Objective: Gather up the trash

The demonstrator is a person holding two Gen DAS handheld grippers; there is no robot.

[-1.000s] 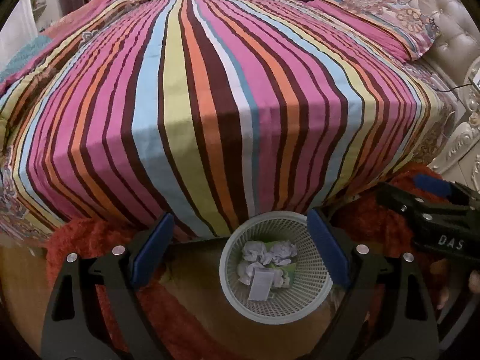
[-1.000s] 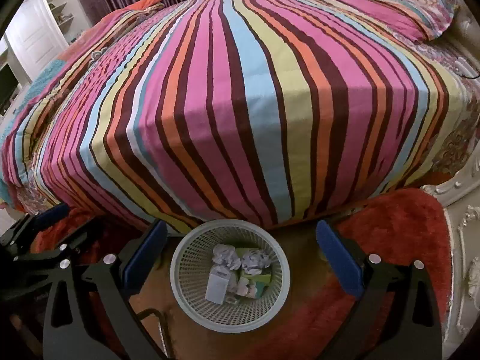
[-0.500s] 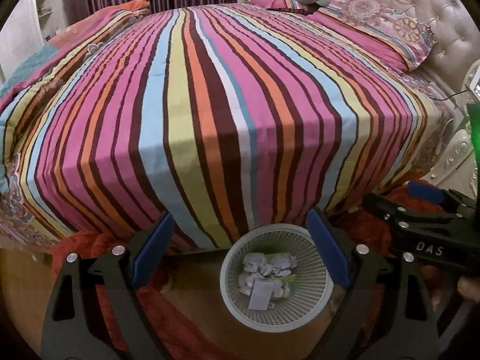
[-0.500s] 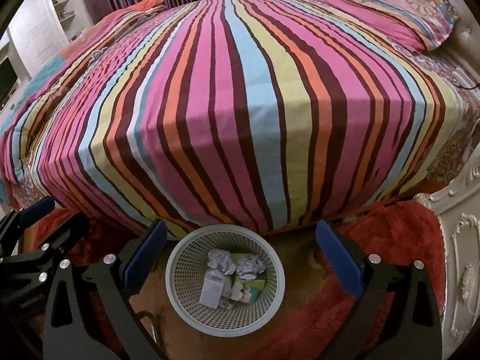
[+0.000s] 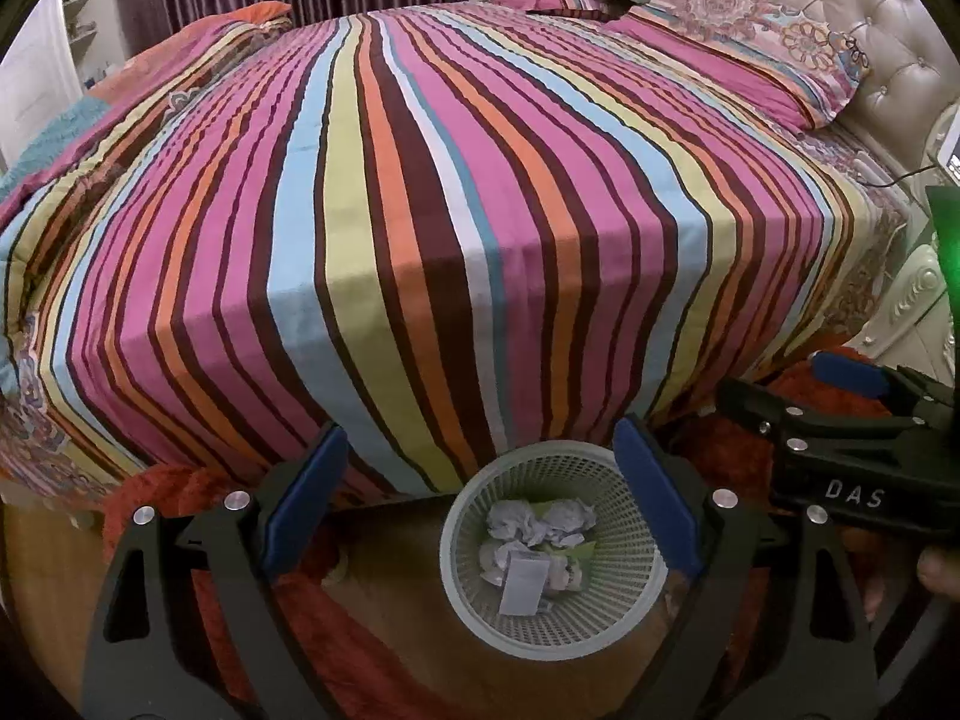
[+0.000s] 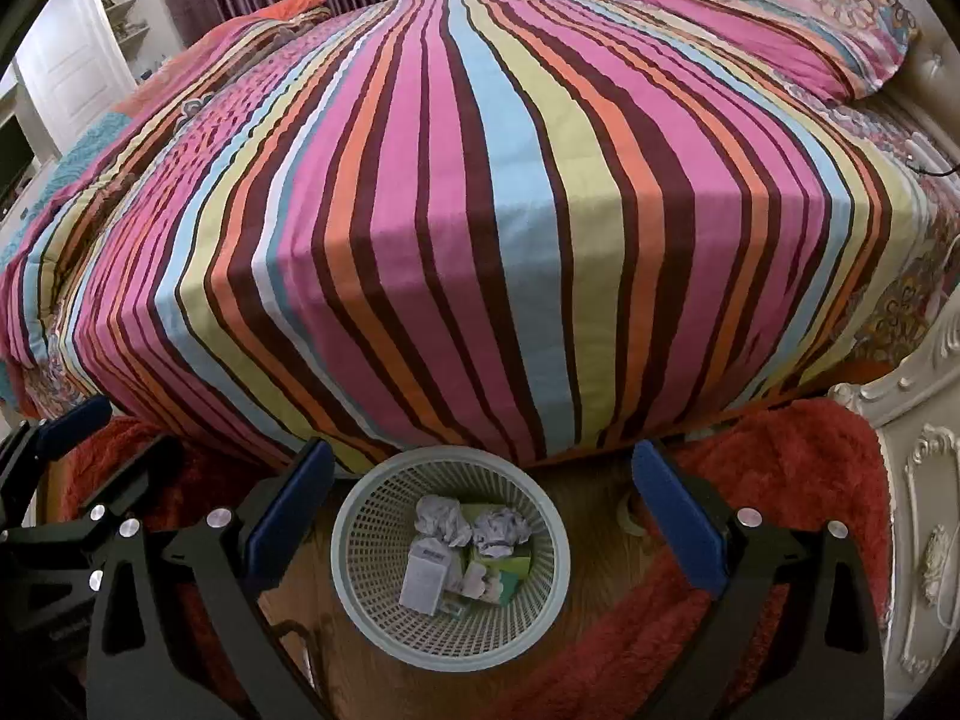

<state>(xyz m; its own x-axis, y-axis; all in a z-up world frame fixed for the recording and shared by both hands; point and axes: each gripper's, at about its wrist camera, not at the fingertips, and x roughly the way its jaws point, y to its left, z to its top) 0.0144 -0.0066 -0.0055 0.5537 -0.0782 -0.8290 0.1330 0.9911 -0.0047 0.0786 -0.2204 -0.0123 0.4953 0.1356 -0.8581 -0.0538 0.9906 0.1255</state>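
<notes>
A pale mesh waste basket point(image 5: 600, 639) stands on the wooden floor at the foot of the bed. It holds crumpled white paper point(image 5: 540, 525), a white card point(image 5: 525, 585) and green packaging. My left gripper point(image 5: 480, 501) hovers above it, open, with nothing between its blue pads point(image 5: 306, 504). The right wrist view shows the same basket point(image 6: 372, 618), with paper balls point(image 6: 444, 519) and a small white box point(image 6: 426, 579) inside. My right gripper point(image 6: 483, 513) is open and empty above it. Each gripper shows at the edge of the other's view.
The bed point(image 5: 420, 210) with a striped cover fills the background, with pillows point(image 5: 750, 54) by a tufted headboard. A red shaggy rug point(image 6: 798, 480) lies around the basket. A white carved nightstand point(image 6: 924, 480) stands at the right. A fingertip point(image 5: 939, 570) grips the right tool.
The left wrist view has tipped up slightly, showing more of the headboard side. Both grippers stay open over the basket; nothing was picked up or dropped.
</notes>
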